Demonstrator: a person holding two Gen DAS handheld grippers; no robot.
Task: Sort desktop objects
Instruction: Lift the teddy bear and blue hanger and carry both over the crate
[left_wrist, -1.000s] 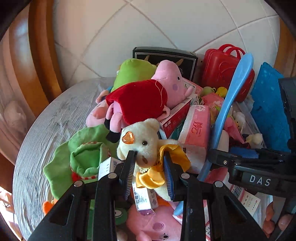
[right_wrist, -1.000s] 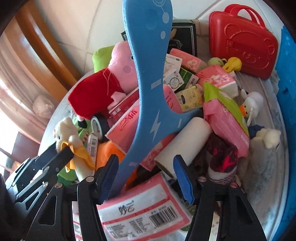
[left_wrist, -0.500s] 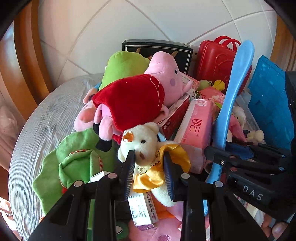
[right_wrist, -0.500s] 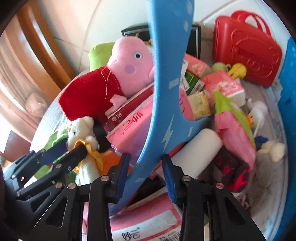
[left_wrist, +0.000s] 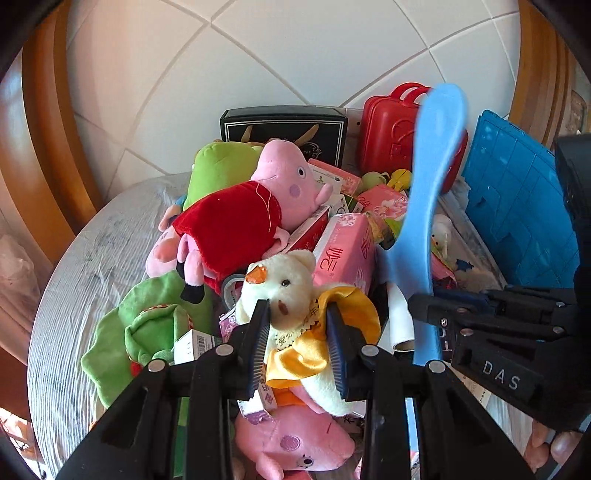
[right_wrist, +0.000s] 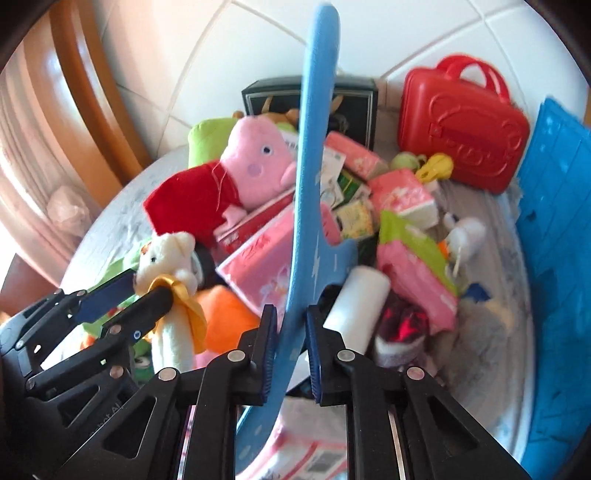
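My left gripper (left_wrist: 297, 314) is shut on a small cream teddy bear (left_wrist: 286, 282) with a yellow bow, held above the pile; the bear also shows in the right wrist view (right_wrist: 168, 254). My right gripper (right_wrist: 288, 315) is shut on a long flat blue plastic toy (right_wrist: 314, 147) that stands nearly upright; it also shows in the left wrist view (left_wrist: 428, 192), with the right gripper (left_wrist: 424, 314) at its lower part. Below lies a heap with a pink pig plush in a red dress (left_wrist: 255, 206) and pink tissue packs (left_wrist: 343, 254).
A red toy suitcase (right_wrist: 461, 122), a black box (left_wrist: 284, 129) and a blue plastic basket (left_wrist: 517, 199) stand at the back and right. A green plush (left_wrist: 147, 325), a white roll (right_wrist: 356, 299) and small boxes lie on the round grey table (left_wrist: 81, 266). Wooden chairs surround it.
My right gripper closed on the blue toy and raised it upright. My left gripper lifted the bear a little higher above the pile.
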